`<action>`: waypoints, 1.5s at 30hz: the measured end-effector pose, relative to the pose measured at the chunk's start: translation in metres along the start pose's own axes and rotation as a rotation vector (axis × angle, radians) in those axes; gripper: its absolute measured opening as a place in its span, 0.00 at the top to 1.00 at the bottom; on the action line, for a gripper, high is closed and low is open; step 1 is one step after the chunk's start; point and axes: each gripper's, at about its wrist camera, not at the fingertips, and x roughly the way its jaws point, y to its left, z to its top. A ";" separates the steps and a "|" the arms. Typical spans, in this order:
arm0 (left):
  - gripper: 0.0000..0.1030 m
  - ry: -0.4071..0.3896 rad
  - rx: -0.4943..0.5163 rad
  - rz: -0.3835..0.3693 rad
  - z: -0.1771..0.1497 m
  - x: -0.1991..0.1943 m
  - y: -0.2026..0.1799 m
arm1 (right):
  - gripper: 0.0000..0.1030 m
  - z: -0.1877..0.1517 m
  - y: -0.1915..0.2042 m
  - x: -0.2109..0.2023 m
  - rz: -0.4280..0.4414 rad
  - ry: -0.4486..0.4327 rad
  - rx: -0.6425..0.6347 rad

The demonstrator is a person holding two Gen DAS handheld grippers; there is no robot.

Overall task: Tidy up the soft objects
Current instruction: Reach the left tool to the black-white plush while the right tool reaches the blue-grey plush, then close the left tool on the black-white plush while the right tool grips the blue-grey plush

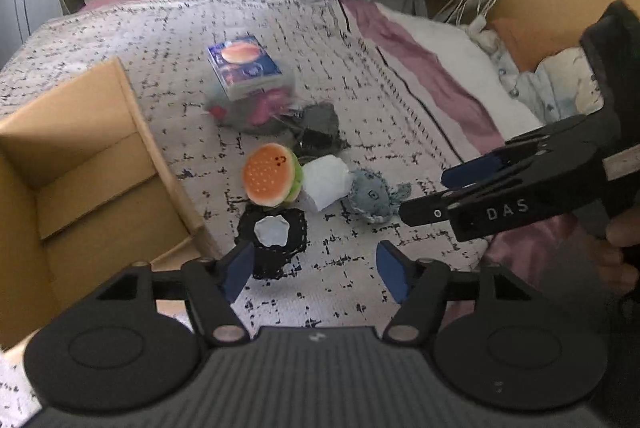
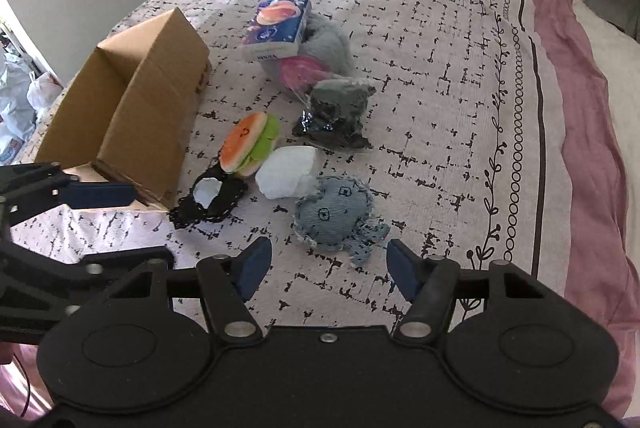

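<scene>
Soft toys clustered mid-bed (image 2: 440, 27), just beside open box (image 2: 132, 115), likely staged for sorting into it. Burger (image 1: 272, 179) nearest box wall, touching white lump (image 1: 325, 183); denim fish (image 2: 334, 214) at cluster's near edge; black pouch (image 1: 274, 236) by box corner. Left tool (image 1: 316, 274) wide, empty, low over pouch. Right tool (image 2: 328, 266) wide, empty, near fish. Bare quilt to right gives room; box wall crowds left approach.

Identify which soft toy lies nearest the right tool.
The denim whale, just ahead of the right tool; the burger plush lies farther off.
</scene>
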 end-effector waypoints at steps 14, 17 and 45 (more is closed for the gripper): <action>0.35 0.012 0.082 0.246 0.010 0.043 -0.019 | 0.43 0.007 -0.009 0.036 -0.031 0.042 0.051; 0.35 0.038 0.107 0.193 0.007 0.050 -0.026 | 0.43 0.009 -0.009 0.043 -0.024 0.053 0.060; 0.82 -0.014 0.045 0.205 0.002 0.035 -0.023 | 0.85 0.002 -0.002 0.025 0.035 -0.023 0.086</action>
